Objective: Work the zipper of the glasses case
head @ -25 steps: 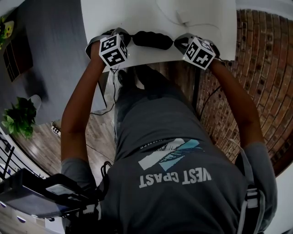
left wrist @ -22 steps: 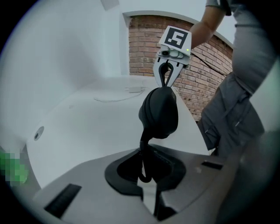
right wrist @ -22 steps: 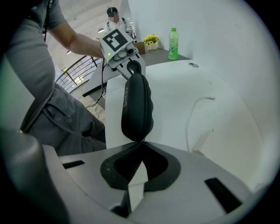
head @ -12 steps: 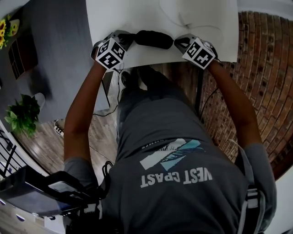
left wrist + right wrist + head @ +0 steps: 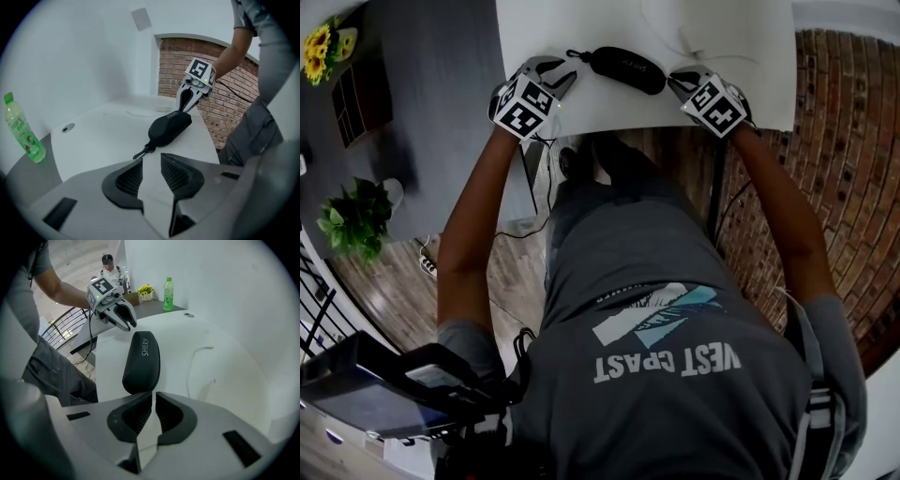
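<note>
A black zippered glasses case [image 5: 626, 66] lies on the white table [image 5: 741, 28], near its front edge. Its pull cord [image 5: 143, 152] trails from the end facing my left gripper [image 5: 151, 163]. The left jaws have just been opening; they now stand apart with nothing between them, a little short of the cord. The right gripper view shows the case [image 5: 142, 361] lengthwise, with my right gripper [image 5: 153, 393] shut at its near end. Whether its tips pinch the case's edge I cannot tell. From there the left gripper [image 5: 123, 318] sits open beyond the case's far end.
A green bottle [image 5: 23, 129] stands at the table's far side, near a round cable hole [image 5: 68, 127]. A thin white cable [image 5: 196, 358] lies beside the case. A brick wall [image 5: 834, 141] is to the right, and a potted plant [image 5: 354, 223] stands on the floor to the left.
The left gripper was shut against the case's left end; now it is open and has drawn back, leaving the pull cord lying free. The right gripper stays at the case's other end.
</note>
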`<control>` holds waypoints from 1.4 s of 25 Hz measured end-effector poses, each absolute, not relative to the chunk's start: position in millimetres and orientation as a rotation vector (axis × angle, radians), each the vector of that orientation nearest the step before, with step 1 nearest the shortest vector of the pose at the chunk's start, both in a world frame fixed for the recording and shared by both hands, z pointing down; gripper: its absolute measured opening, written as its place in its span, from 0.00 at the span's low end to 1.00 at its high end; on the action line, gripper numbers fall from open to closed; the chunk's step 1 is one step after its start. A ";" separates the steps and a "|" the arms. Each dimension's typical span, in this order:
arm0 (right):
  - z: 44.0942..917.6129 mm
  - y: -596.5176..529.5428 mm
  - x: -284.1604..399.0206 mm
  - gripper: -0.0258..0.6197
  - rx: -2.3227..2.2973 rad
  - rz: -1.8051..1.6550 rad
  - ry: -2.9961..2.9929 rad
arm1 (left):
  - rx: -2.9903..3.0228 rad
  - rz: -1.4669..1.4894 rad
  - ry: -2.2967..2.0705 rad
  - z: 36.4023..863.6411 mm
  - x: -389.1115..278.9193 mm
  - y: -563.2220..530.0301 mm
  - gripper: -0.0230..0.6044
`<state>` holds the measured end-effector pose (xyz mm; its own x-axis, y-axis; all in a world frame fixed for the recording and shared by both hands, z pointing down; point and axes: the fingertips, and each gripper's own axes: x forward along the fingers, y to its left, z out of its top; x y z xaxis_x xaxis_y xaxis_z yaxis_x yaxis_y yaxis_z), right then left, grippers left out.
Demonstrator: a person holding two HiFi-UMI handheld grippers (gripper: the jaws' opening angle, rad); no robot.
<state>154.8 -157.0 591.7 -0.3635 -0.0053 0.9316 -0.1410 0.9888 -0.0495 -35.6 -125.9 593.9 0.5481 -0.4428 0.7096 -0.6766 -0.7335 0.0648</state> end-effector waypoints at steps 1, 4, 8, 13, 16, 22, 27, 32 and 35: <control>590.3 -159.8 155.9 0.04 0.122 0.135 -1.940 | 2.448 0.985 -0.940 591.3 -37.9 -124.1 0.21; 584.8 -177.7 171.7 0.04 0.236 0.105 -1.935 | 2.423 0.940 -1.007 581.7 -41.1 -123.0 0.21; 572.6 -195.8 185.7 0.04 0.454 0.101 -1.953 | 2.366 0.822 -1.123 555.9 -59.9 -108.0 0.21; 536.3 -210.3 189.9 0.04 0.752 0.161 -2.051 | 2.314 0.735 -1.245 526.7 -88.0 -77.4 0.21; 491.9 -201.4 186.6 0.04 0.920 0.216 -2.147 | 2.316 0.683 -1.298 503.0 -97.2 -54.7 0.21; 362.1 -149.6 156.3 0.04 1.191 0.272 -2.527 | 2.399 0.578 -1.379 452.1 -109.7 -15.7 0.21; 249.9 -77.9 137.3 0.04 1.254 0.223 -2.849 | 2.443 0.402 -1.428 394.3 -109.6 28.9 0.21; 191.0 -16.3 135.6 0.04 1.216 0.145 -2.970 | 2.491 0.179 -1.451 343.9 -99.8 61.4 0.21; 175.6 20.4 135.6 0.04 1.172 0.106 -3.029 | 2.528 0.127 -1.495 315.4 -93.5 87.7 0.21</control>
<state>135.6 20.4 175.6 -0.7350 -0.6737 -0.0770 -0.6667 0.7387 -0.0992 -93.5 87.7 315.4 0.4841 -0.8572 0.1757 -0.8746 -0.4675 0.1289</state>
